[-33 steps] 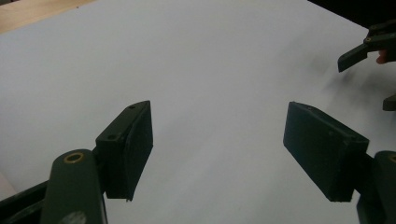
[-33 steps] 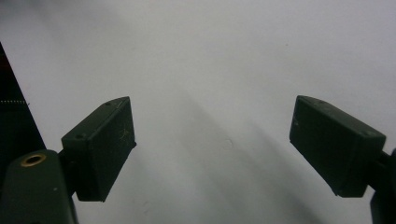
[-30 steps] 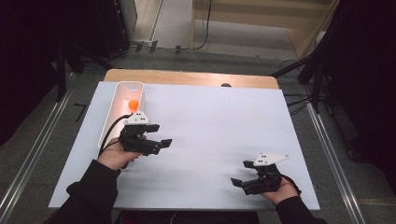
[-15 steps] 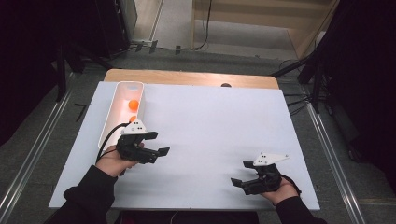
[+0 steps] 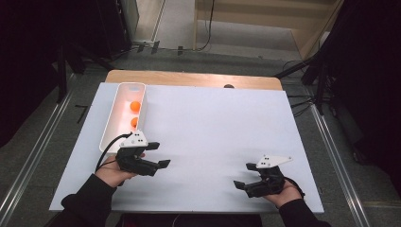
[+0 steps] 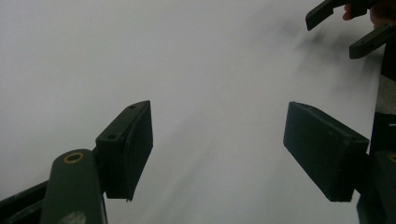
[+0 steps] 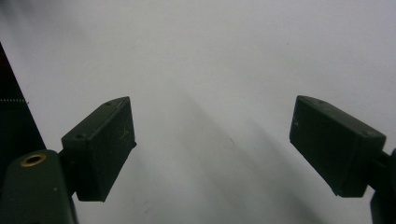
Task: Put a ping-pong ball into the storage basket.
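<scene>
Two balls (image 5: 135,106) lay in the tray (image 5: 109,131), an orange pair set one behind the other along its length, the nearer one (image 5: 134,122) half hidden by the right wall. I saw the tray as a narrow white trough at the far left of the tabletop (image 5: 213,127), its long axis running from near me toward the far edge and leaning slightly right.

My left gripper (image 5: 158,153) hovered just off the tray's near end, jaws aimed right across the sheet and away from the balls, so the balls sat behind and to the far side of it, well outside the gap. From the left gripper view, those jaws stood about half apart with nothing between them but bare white surface (image 6: 215,93).

My right gripper (image 5: 242,175) sat near the front right corner, well apart from the tray, jaws pointing left toward the other gripper. Its own view showed the jaws spread wide and empty over the sheet (image 7: 210,70).
</scene>
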`<state>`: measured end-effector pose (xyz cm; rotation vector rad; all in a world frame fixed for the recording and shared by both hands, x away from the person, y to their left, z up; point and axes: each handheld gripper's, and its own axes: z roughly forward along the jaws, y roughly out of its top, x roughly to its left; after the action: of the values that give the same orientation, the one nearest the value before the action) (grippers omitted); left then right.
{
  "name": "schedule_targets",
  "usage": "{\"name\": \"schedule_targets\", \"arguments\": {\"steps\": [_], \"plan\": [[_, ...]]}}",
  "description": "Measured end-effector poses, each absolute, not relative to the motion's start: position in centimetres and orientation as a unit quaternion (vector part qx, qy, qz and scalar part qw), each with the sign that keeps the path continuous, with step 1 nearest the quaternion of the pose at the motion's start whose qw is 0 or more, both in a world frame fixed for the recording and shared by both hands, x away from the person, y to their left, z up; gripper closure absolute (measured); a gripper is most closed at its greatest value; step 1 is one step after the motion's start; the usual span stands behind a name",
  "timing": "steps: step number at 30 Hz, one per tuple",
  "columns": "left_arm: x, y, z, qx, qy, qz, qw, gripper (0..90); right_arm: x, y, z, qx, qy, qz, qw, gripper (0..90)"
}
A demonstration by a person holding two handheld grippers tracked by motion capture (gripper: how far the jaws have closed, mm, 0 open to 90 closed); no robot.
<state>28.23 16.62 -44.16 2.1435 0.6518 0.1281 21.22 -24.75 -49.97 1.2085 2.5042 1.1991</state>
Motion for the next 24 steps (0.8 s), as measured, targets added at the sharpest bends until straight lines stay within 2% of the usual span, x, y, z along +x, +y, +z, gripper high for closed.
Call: {"name": "schedule_targets", "arguments": {"steps": [24], "plan": [[26.8,17.9,-46.4,0.87,0.258,0.033,0.419,24.1,21.2,-24.8,-50.0,0.4,0.825,0.395,0.058,12.6]]}}
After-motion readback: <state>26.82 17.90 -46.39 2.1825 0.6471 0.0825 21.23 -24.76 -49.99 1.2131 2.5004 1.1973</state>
